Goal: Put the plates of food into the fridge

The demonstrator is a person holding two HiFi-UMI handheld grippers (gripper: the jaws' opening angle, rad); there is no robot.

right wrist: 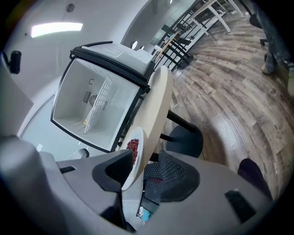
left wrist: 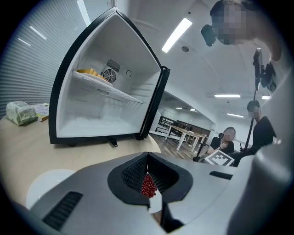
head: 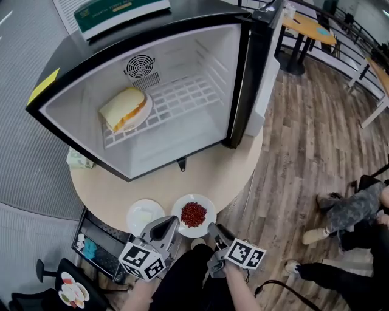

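Observation:
A white plate (head: 208,206) of red beans (head: 194,214) sits at the round table's (head: 231,170) near edge. My right gripper (head: 213,229) is open, with this plate's (right wrist: 136,161) rim between its jaws and a gap on one side. My left gripper (head: 172,222) points at the plate's left edge. Its jaws (left wrist: 149,183) are almost together, and only a sliver of beans (left wrist: 148,186) shows through. A second white plate (head: 135,209) with something pale on it lies to the left. In the open fridge (head: 121,37), a sandwich (head: 123,108) on a plate (head: 146,113) rests on the wire shelf (head: 182,97).
The fridge door (head: 262,67) stands open to the right. A green bag (head: 79,159) lies on the table left of the fridge, and a book (head: 118,11) lies on top of it. A crate (head: 97,246) sits below the table. A person's legs (head: 349,209) are at the right.

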